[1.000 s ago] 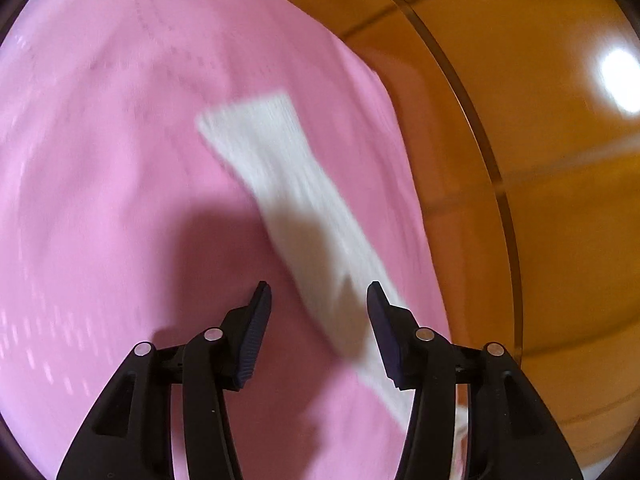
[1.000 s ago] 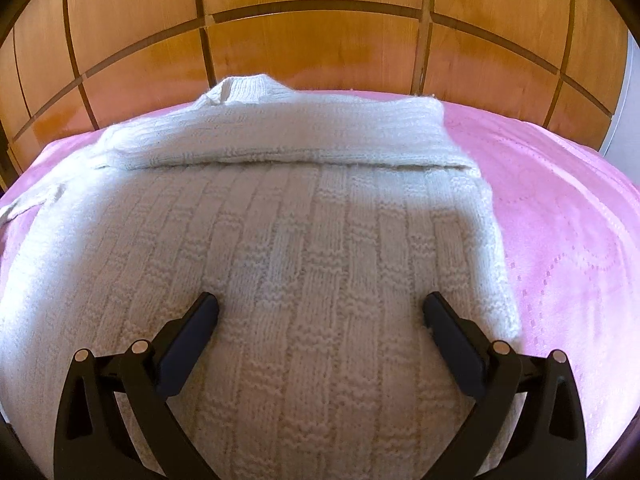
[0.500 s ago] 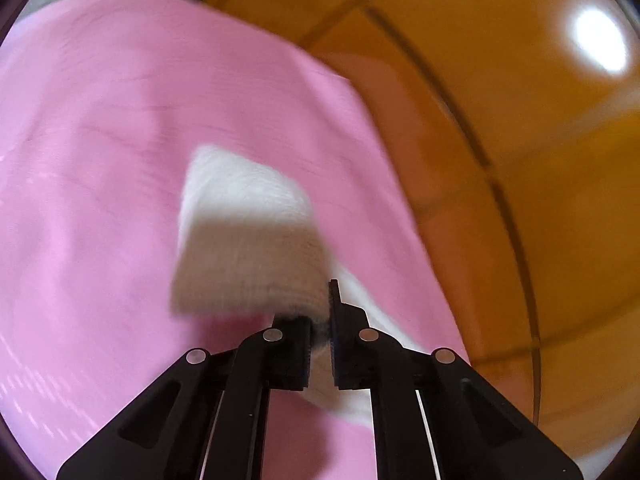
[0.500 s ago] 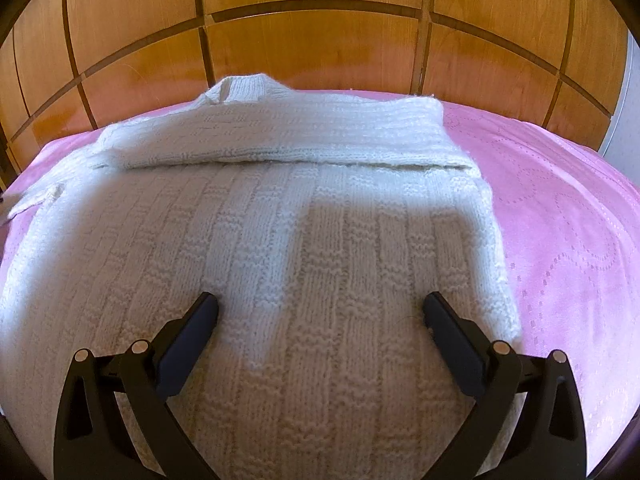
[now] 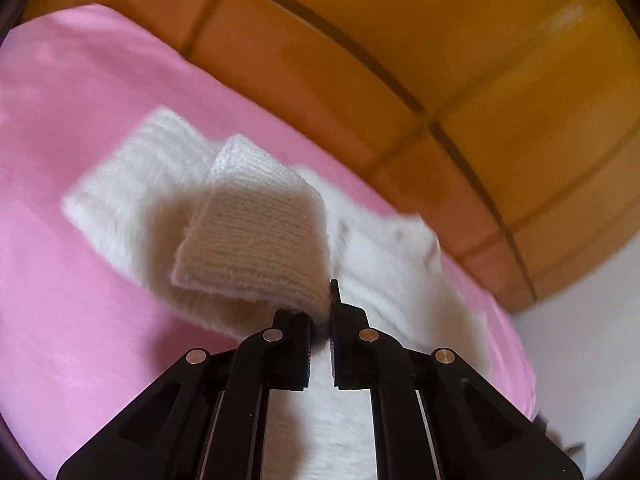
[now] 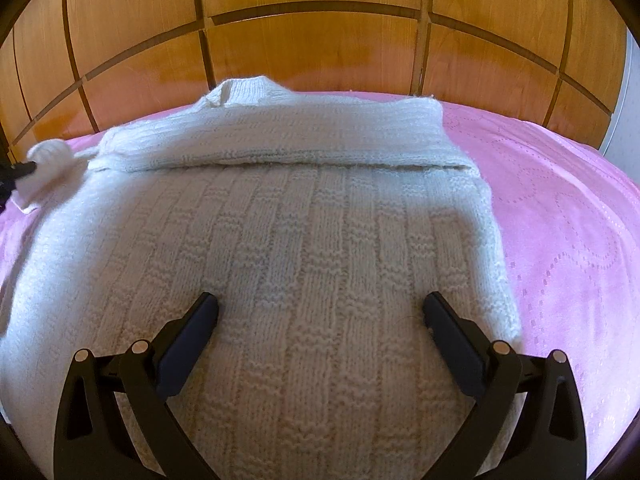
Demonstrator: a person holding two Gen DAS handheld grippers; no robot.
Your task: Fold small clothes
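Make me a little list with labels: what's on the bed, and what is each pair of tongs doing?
garment: white knitted sweater, body flat, one sleeve already folded across its top
surface: pink bedspread
behind: wooden panelled headboard
left tongs: shut on the sweater's ribbed sleeve cuff, lifted off the bedspread
right tongs: open, over the sweater's body, gripping nothing

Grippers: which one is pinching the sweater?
The left gripper: its jaws are shut on the sweater's sleeve, lifted off the pink bedspread. The right gripper stands wide open over the sweater, pinching nothing.
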